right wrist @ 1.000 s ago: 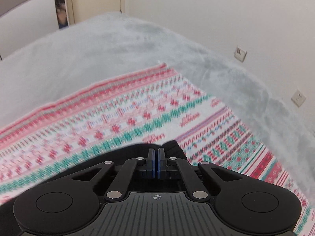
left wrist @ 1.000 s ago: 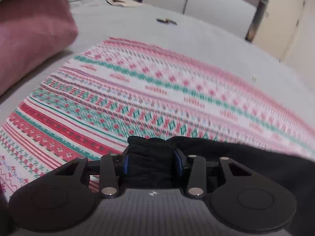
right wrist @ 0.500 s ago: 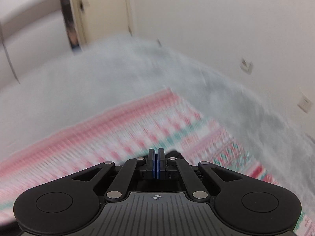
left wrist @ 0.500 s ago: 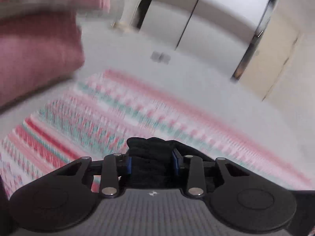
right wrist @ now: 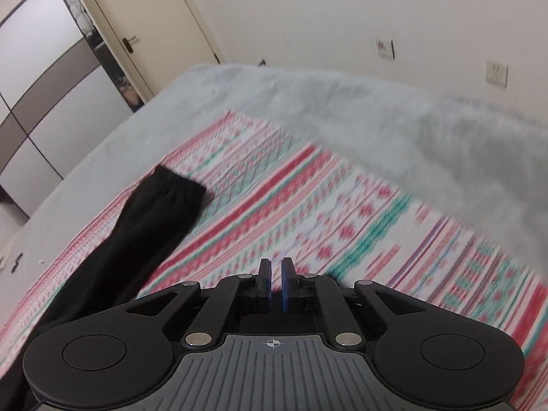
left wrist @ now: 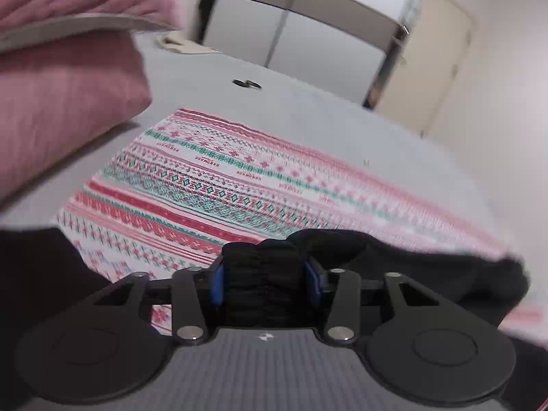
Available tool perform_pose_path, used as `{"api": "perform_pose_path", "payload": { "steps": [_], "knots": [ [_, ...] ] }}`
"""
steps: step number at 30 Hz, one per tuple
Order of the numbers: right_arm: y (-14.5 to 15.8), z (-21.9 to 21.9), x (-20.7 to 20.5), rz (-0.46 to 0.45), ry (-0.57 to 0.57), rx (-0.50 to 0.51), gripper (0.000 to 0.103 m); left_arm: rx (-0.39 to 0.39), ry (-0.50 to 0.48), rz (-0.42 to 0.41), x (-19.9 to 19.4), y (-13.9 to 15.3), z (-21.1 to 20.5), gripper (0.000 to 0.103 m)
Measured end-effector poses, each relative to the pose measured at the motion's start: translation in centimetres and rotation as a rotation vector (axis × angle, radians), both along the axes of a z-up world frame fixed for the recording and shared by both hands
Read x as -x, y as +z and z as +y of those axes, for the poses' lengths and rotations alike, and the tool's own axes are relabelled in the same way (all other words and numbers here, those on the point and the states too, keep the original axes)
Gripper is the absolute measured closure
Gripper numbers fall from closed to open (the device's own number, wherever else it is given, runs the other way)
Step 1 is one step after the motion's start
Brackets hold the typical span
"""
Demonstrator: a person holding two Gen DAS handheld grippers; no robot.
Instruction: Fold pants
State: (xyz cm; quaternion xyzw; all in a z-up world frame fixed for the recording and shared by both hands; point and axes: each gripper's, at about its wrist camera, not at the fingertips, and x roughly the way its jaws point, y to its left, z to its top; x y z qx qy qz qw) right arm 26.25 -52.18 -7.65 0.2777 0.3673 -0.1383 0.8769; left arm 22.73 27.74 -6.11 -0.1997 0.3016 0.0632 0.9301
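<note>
The pants [left wrist: 263, 281] are black matt cloth, gathered in ribs between the blue pads [left wrist: 216, 282] of the left gripper [left wrist: 263, 282]. The right gripper [right wrist: 276, 282] is matt black plastic with shiny metal pins. Under both grippers lies a patterned woven cloth [right wrist: 342, 212]. Ahead of the right gripper, the grey blanket [right wrist: 428, 126] looks soft and fluffy. Left of the left gripper is a pink ribbed pillow [left wrist: 61, 102].
</note>
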Motion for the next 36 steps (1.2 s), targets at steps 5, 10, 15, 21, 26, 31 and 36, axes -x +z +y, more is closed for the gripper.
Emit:
{"api": "perform_pose_path", "payload": {
  "steps": [5,10,15,21,26,31,36],
  "knots": [
    [1.1,4.8,-6.1,0.053,0.095,0.102,0.072,0.119,0.112,-0.023,-0.5,-1.1,1.2,0.008],
    [2.9,9.7,-14.5,0.014,0.177,0.189,0.03,0.212,0.131,-0.01,-2.5,-0.6,1.4,0.002],
    [2.7,12.9,-23.7,0.012,0.214,0.347,0.03,0.115,0.13,0.031,-5.0,-1.3,0.9,0.015],
    [-2.8,11.9,-30.4,0.201,0.184,0.368,0.079,0.061,0.122,0.025,-5.2,-1.7,0.7,0.032],
    [1.1,10.6,-28.3,0.061,0.193,0.306,0.084,0.103,0.145,-0.021,-5.0,-1.1,1.7,0.041],
    [11.1,6.8,-18.4,-0.294,0.265,0.297,0.084,0.116,0.128,-0.085,-2.2,0.3,2.3,0.043],
    [7.7,-0.9,-4.8,-0.331,0.324,0.192,0.084,0.013,-0.048,-0.039,2.5,0.2,-0.1,0.043]
  ]
}}
